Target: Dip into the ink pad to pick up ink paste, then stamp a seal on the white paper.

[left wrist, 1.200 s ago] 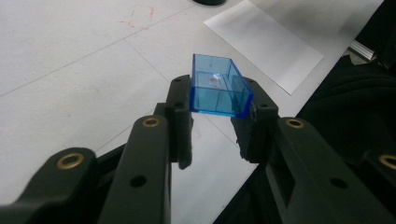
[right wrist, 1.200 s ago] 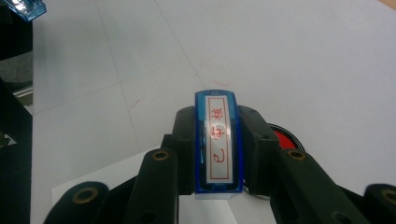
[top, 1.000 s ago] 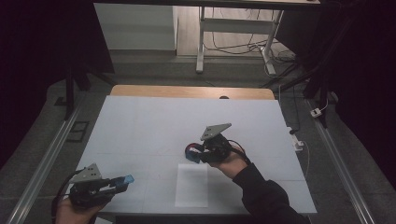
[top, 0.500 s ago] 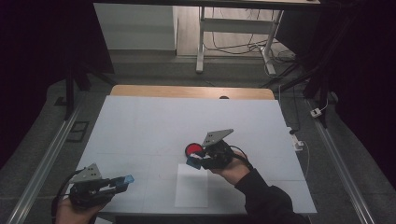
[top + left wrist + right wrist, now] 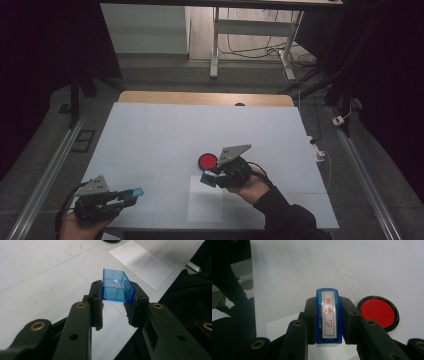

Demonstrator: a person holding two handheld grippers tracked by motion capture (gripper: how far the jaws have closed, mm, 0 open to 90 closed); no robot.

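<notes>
Lower left of the high view: left gripper is clamped on a clear blue stamp cap, its base hidden by the jaws. Centre: right gripper grips a blue stamp, red characters legible, beside the red ink pad.

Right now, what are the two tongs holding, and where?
The right tongs squeeze a blue stamp by its long sides. The left tongs pinch a clear blue cap by its end walls.
</notes>
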